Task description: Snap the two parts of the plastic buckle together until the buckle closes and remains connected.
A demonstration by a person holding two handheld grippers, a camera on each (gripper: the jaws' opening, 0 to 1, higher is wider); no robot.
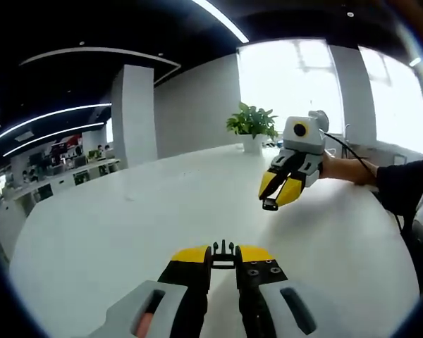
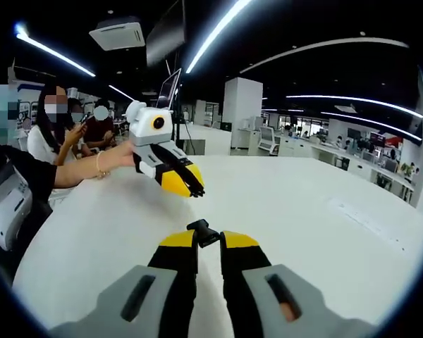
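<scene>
The left gripper [image 1: 223,255] has its jaws clamped on the pronged buckle half [image 1: 223,248]. The right gripper [image 2: 203,238] pinches the socket half [image 2: 202,232]. Both are held apart above the white worktop [image 1: 120,218]. The parts look light, stiff and slick; holding each by its rear leaves the mating ends free.

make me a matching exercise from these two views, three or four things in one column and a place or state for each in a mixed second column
Things:
1. left gripper
2. right gripper
3. potted plant
4. white table

Places or states:
A. stands at the table's far edge by the window
B. shut on the pronged buckle part
C. lies under both grippers
D. shut on the buckle socket part

Pairs: 1-B, 2-D, 3-A, 4-C
</scene>
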